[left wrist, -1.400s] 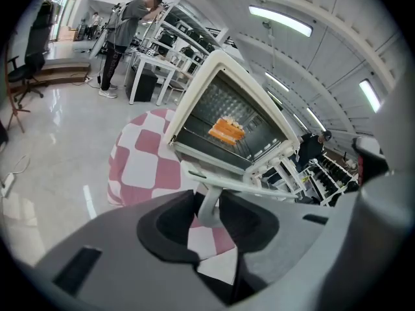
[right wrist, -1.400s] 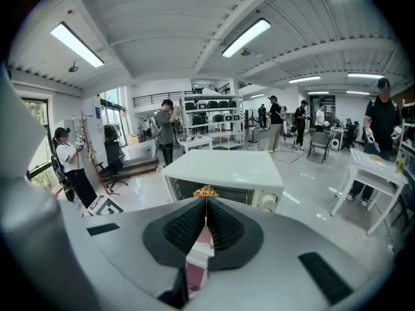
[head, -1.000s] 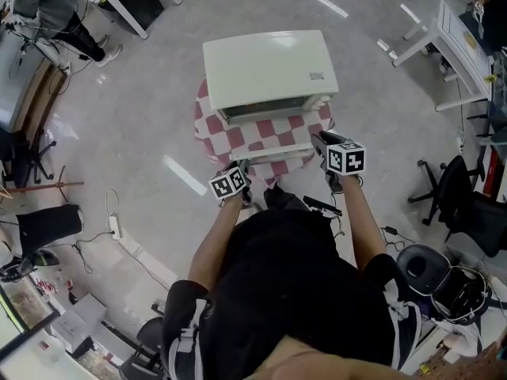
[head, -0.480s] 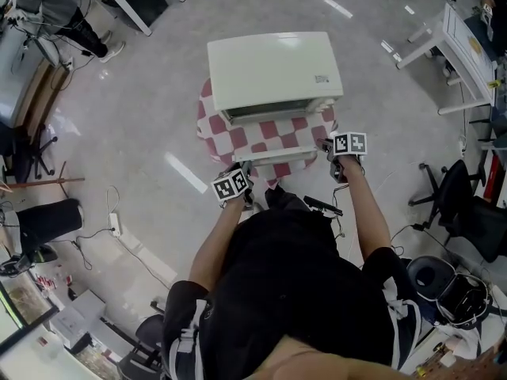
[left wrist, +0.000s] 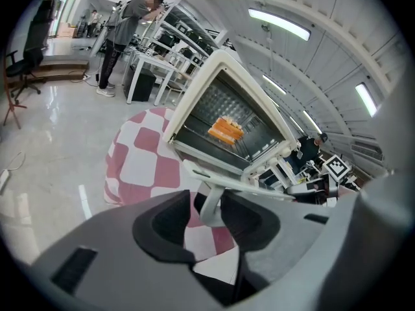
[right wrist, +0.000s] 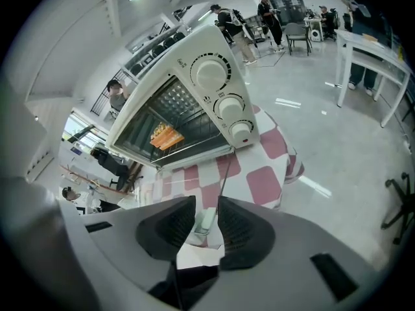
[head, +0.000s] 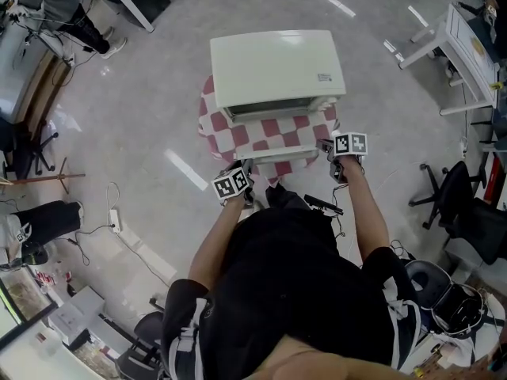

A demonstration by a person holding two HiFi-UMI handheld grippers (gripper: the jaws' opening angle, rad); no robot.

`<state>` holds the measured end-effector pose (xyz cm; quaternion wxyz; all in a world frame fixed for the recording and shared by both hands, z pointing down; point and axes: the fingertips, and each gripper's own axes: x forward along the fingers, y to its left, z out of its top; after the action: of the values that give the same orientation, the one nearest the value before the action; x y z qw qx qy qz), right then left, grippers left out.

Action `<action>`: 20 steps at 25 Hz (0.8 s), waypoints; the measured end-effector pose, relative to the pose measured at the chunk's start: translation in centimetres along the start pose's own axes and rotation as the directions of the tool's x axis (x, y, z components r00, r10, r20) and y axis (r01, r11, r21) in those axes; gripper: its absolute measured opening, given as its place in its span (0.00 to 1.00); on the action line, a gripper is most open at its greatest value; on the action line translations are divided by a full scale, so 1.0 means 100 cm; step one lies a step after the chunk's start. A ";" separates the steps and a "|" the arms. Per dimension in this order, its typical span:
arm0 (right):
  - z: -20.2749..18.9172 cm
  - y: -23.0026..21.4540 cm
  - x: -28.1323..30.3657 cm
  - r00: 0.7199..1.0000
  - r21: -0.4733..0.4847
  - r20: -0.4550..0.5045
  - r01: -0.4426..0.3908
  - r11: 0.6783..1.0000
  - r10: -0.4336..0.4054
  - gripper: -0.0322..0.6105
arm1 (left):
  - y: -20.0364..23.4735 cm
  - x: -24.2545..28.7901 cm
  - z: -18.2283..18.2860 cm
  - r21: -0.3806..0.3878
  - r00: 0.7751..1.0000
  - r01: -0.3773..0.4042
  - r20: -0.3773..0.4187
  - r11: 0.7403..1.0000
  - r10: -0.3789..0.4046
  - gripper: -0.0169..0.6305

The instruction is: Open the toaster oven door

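**Door down, both tools on the handle**

Toaster oven [head: 277, 66] stands ahead of both tools on a checked-cloth counter [head: 212, 125], and its door [head: 273, 129] is swung down towards the person, lying about level between the oven's mouth and the tools. The cavity is exposed, with an orange piece of food [left wrist: 225, 129] on the rack inside.

The door handle [head: 277, 155] runs crosswise along the door's near edge. The left tool [left wrist: 209, 206] is clamped on the handle's left post, which sits upright between its pads. The right tool [right wrist: 206, 219] is closing on the handle's right end; that end lies between its pads and appears to touch both. The control knobs [right wrist: 224, 105] sit ahead of and above the right tool.

By my reading, the opening stroke is at or very near its end: the door looks dropped as far as its hinge allows, though the views do not show the stop itself. If any travel remains, the next move calls for both tools to ease down and back together, kept level so the door does not twist. After that, both tools would need to spread and draw straight back off the handle without jolting the oven on its cloth.
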<state>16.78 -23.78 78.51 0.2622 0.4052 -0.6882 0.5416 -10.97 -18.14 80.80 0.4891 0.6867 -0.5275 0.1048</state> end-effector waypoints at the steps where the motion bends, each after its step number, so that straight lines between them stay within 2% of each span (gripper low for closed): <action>1: 0.000 0.000 0.000 1.000 0.000 0.003 -0.002 1.000 0.002 0.25 | 0.001 -0.001 -0.001 -0.009 1.000 0.004 0.007 1.000 -0.004 0.27; 3: 0.001 0.001 0.000 1.000 0.004 0.010 -0.007 1.000 0.007 0.25 | 0.000 -0.008 -0.005 -0.021 0.999 0.034 0.005 0.999 -0.034 0.36; 5: 0.003 0.002 0.000 1.000 0.003 0.013 -0.009 1.000 0.008 0.24 | -0.005 -0.021 -0.005 -0.030 0.997 0.082 0.006 0.996 -0.082 0.39; 9: 0.002 0.001 0.002 1.000 -0.005 0.011 -0.006 1.000 0.006 0.24 | 0.000 -0.049 -0.001 -0.111 0.991 0.123 0.067 0.986 -0.116 0.41; 14: 0.002 0.001 0.003 1.000 -0.004 0.010 0.000 1.000 0.000 0.24 | 0.016 -0.052 0.035 -0.216 0.979 0.173 0.142 0.961 -0.145 0.41; 17: 0.002 0.001 0.003 1.000 -0.004 0.014 0.000 1.000 0.000 0.24 | 0.018 -0.033 0.049 -0.236 0.973 0.225 0.112 0.945 -0.203 0.41; 20: 0.001 0.002 0.001 1.000 -0.005 0.017 0.003 1.000 -0.003 0.24 | 0.012 -0.018 0.048 -0.203 0.970 0.240 0.031 0.949 -0.239 0.40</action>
<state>16.53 -23.86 78.50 0.2582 0.4104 -0.6911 0.5359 -14.52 -20.79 77.90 0.5650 0.6917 -0.4496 -0.0124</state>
